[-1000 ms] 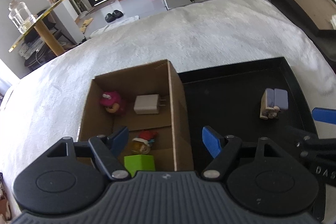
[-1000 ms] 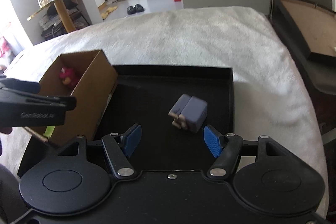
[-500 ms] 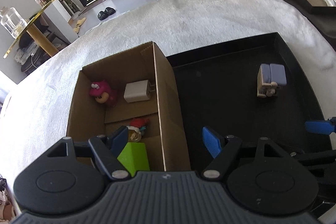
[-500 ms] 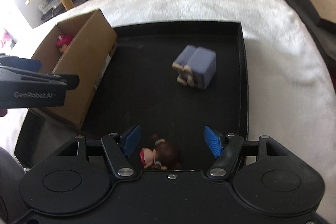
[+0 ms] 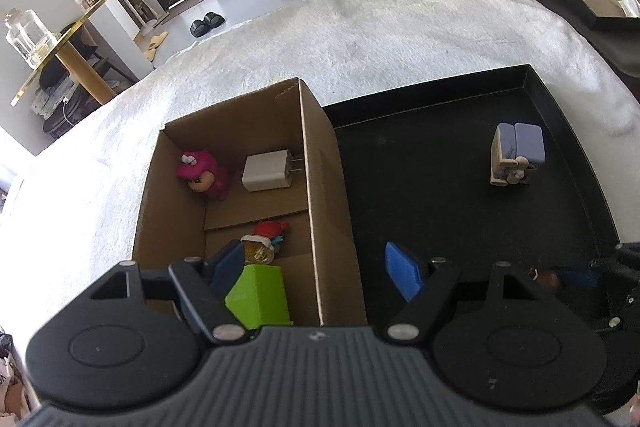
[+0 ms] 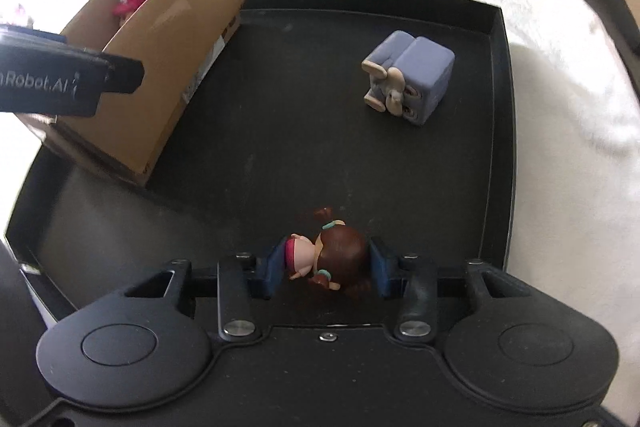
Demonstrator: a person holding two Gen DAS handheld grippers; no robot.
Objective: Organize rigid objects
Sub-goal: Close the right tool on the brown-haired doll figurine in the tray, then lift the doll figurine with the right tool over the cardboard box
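With my right gripper (image 6: 323, 269) just closed side-on against the brown-haired figurine (image 6: 328, 259) lying on the black tray (image 6: 505, 75), grip looks ready for a lift. Left gripper (image 5: 316, 269) hangs open over the cardboard box (image 5: 320, 179), probably steadying it for drop-off. Blue block toy (image 6: 408, 77) still waits on the tray.

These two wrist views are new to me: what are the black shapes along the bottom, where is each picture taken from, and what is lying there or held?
Each picture comes from a camera on handheld tongs, looking along the two blue-padded fingers. No robot arm; a person carries them. The left tongs hang open above a cardboard box holding small toys and a white charger. The right tongs, whose jaws have just been closing, pinch a brown-haired doll lying in a black tray. A blue-grey figurine lies farther off in the tray.
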